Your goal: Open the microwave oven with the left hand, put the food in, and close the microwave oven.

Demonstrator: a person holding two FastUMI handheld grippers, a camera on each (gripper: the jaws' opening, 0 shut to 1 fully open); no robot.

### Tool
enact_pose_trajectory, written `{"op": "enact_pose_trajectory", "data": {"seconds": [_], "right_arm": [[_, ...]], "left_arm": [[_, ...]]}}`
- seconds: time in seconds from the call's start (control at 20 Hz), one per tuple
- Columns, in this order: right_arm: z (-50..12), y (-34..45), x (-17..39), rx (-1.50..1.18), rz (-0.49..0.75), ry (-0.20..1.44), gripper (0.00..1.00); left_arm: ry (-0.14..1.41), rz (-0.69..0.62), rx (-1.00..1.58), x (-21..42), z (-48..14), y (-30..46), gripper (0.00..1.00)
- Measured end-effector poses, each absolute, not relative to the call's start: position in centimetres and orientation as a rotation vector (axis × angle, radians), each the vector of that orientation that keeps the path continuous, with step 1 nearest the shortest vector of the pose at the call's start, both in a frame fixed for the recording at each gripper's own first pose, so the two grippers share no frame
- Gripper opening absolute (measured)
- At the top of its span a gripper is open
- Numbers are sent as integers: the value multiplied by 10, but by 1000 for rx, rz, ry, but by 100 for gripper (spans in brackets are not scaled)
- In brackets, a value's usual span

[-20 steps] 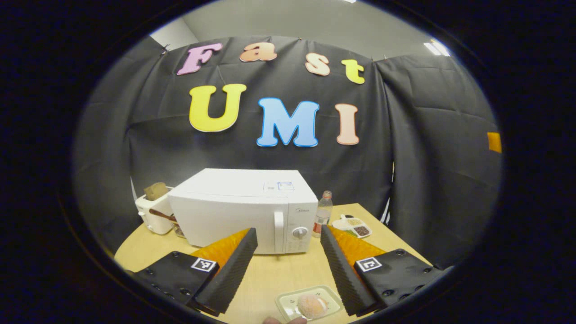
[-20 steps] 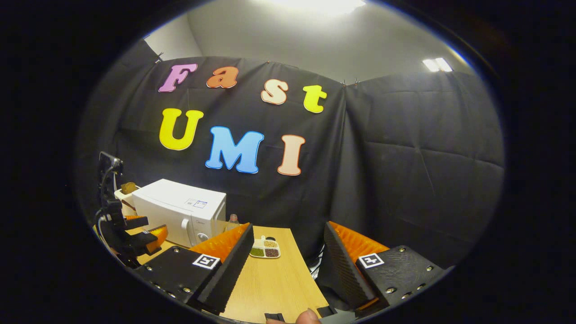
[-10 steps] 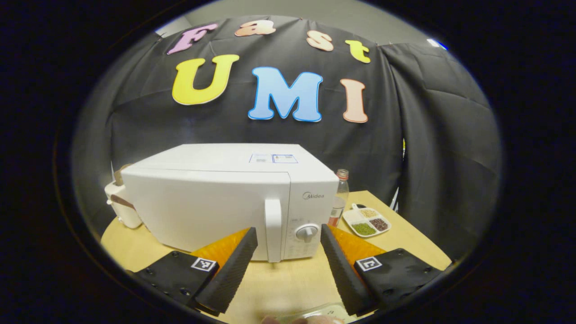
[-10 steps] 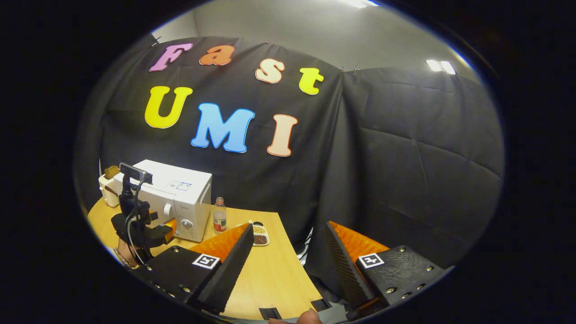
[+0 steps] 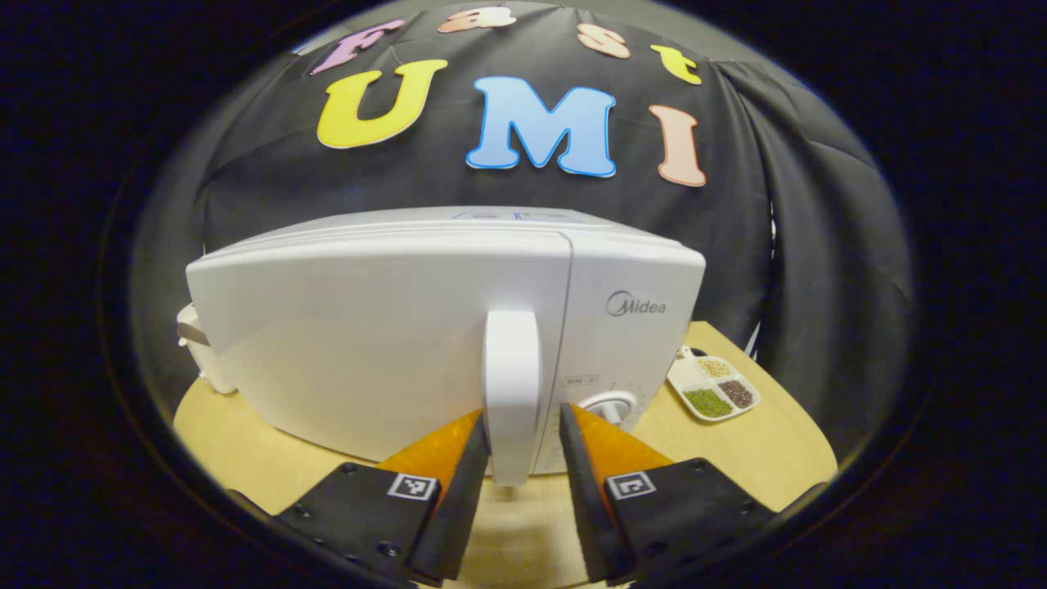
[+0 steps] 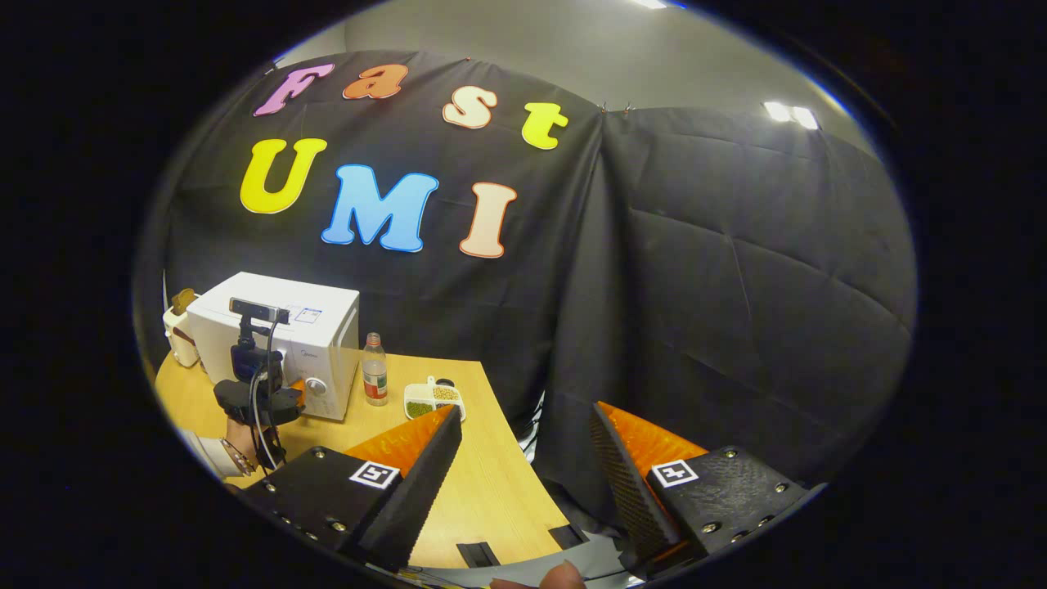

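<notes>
Left gripper view: a white microwave oven [image 5: 393, 327] stands close ahead on a pale wooden tabletop [image 5: 752, 446], its door closed. The left hand-held gripper [image 5: 521, 446] straddles the lower end of the upright door handle [image 5: 511, 384], one finger on each side; the left finger lies against the handle, while whether the right one touches cannot be told. A divided dish of grains [image 5: 713, 388] sits to the right of the oven.

Right gripper view: the right hand-held gripper [image 6: 523, 446] hangs with its fingers spread wide, holding nothing, above the near tabletop edge. Well off to the left, the microwave oven [image 6: 282, 339] stands with the left hand-held gripper [image 6: 288, 397] at its front. A small bottle [image 6: 375, 380] and the divided dish [image 6: 433, 398] lie just right of the oven.
</notes>
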State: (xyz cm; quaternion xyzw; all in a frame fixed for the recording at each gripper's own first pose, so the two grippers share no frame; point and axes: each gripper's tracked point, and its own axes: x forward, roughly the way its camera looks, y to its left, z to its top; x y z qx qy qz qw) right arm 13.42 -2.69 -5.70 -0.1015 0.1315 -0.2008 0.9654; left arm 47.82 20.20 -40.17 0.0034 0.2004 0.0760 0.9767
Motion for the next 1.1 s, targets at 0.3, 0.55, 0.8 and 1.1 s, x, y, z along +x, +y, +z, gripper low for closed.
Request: {"op": "enact_pose_trajectory", "data": {"seconds": [0.3,0.55,0.8,1.1], "right_arm": [[-49,-11,127,-164,-358,227,96],[-44,-2,111,-158,-336,190,96],[-50,8,95,-112,-312,186,96],[-57,28,79,-93,-202,170,96]], "left_arm": [[413,85,-21,471,-401,198,25],[458,22,-44,437,-405,196,22],[431,33,23,344,-400,213,22],[475,64,75,258,-396,251,24]]}}
